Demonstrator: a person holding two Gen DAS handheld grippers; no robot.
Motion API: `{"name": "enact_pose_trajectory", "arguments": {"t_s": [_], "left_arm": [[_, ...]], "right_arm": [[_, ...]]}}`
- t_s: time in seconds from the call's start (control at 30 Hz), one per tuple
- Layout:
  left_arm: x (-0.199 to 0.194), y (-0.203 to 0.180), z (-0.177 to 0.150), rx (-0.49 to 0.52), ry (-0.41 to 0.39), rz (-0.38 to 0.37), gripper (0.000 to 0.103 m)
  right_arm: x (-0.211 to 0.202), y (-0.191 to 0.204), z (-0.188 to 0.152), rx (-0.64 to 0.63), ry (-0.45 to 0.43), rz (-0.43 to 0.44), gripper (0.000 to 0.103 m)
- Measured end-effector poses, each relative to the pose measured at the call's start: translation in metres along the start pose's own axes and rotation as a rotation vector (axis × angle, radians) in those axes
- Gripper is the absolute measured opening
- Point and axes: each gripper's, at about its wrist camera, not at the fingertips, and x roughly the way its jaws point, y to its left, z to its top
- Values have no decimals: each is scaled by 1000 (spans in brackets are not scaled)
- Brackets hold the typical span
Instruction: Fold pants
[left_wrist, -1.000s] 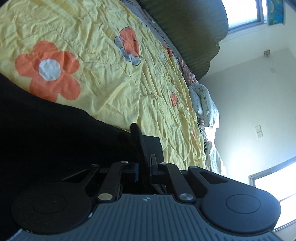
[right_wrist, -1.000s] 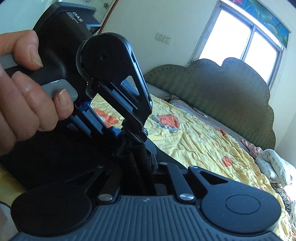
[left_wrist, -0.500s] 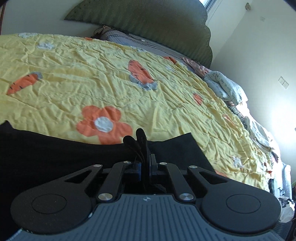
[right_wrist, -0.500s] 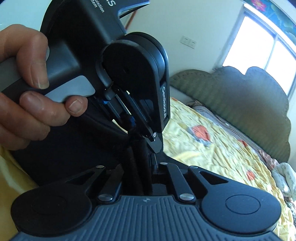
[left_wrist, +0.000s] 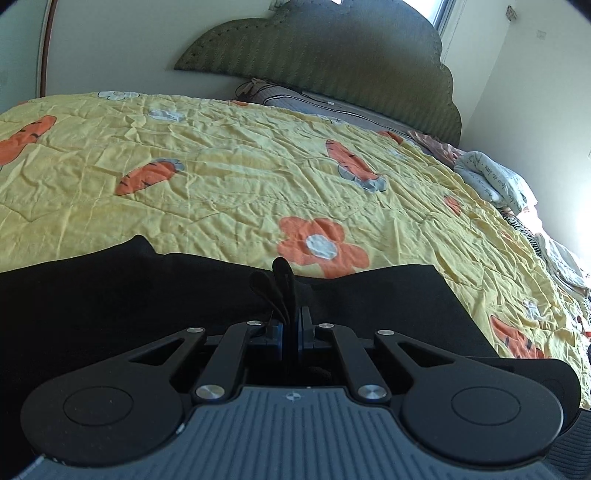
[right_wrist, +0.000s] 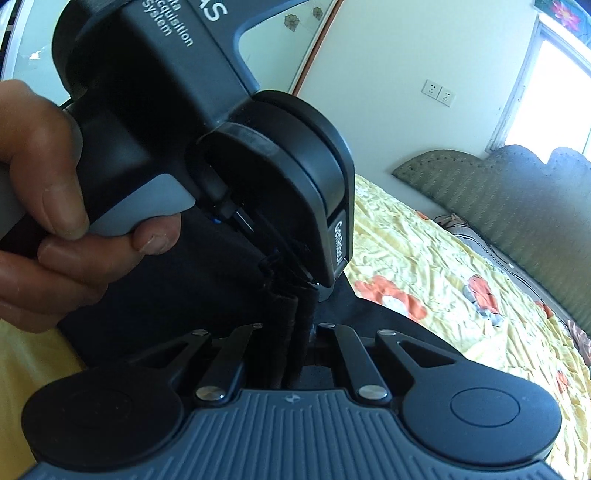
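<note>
Black pants (left_wrist: 110, 295) lying on a bed under a yellow flowered quilt (left_wrist: 229, 177), with bunched edges pinched in the pressed-together jaws of both the left hand-held gripper (left_wrist: 290, 295) and the right hand-held gripper (right_wrist: 295, 314), the two working close beside each other. The cloth appears soft, limp and light, sagging wherever unsupported. Judged best held at edge or hem corners, gripping all layers together so none slips free.

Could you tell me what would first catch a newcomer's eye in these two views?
The yellow quilt with orange flowers fills the bed, under a green scalloped headboard. In front lie the black pants, pinched by both the left hand-held gripper and the right hand-held gripper.
</note>
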Motion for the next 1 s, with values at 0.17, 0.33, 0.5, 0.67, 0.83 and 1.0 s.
{"name": "enact_pose_trajectory", "arguments": {"t_s": [0.17,0.33,0.5,0.67,0.83,1.0], "left_arm": [[-4,1,-4,4,-14,18,6],[-5,5,-4,-30,-3,45,24],[-4,10,6,-62,-29,72,26],[0,12,9,-62,-26,84,11],[1,12,2,-50,-48,93,11],[-5,14,0,-73,-55,121,26]], "right_arm": [[4,-6,-4,0,1,16,6],[5,-10,-10,-16,3,15,13],[-5,-1,-14,-59,-15,-10,21],[-38,-11,-18,-19,-88,88,66],[-71,-54,-25,111,-112,155,66],[-53,-99,-48,255,18,39,66]]}}
